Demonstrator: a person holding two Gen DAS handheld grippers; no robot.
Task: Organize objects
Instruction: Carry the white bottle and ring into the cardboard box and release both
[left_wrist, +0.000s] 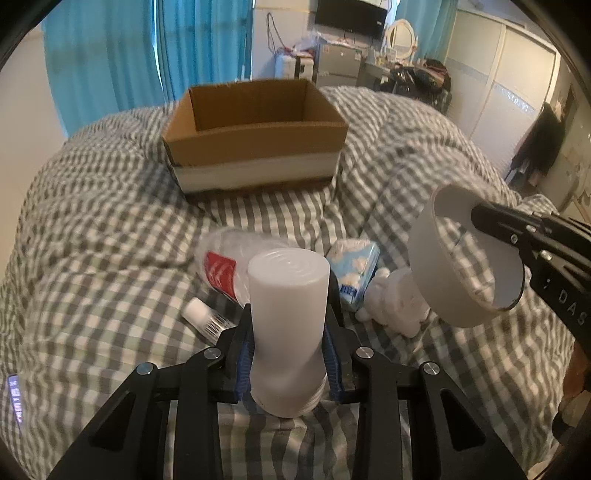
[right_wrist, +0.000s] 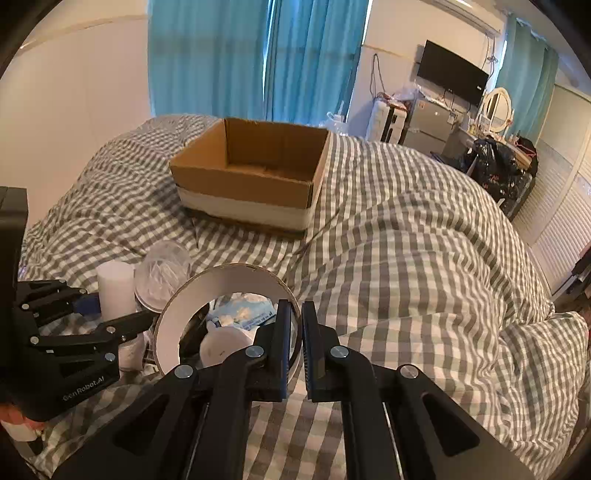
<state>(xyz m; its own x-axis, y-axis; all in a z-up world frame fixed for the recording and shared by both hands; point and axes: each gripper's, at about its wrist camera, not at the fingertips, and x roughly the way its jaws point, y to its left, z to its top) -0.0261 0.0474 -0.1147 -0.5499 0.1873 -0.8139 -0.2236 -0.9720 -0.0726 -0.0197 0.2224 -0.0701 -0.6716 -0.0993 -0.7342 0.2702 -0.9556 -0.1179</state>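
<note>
My left gripper (left_wrist: 289, 325) is shut on a white plastic bottle (left_wrist: 288, 317), held bottom-forward above the bed; it also shows in the right wrist view (right_wrist: 115, 291). My right gripper (right_wrist: 298, 314) is shut on the wall of a white tape roll (right_wrist: 184, 306), which also shows at the right of the left wrist view (left_wrist: 436, 280), lifted off the bed. An open cardboard box (left_wrist: 255, 147) stands empty further back on the checked quilt (left_wrist: 110, 229); it also shows in the right wrist view (right_wrist: 251, 181).
On the quilt ahead lie a clear crumpled bottle with a red label (left_wrist: 225, 266), a small white tube (left_wrist: 205, 315), a blue tissue pack (left_wrist: 354, 269) and a white soft toy (left_wrist: 395, 306). Blue curtains (right_wrist: 255, 55) and furniture stand behind the bed.
</note>
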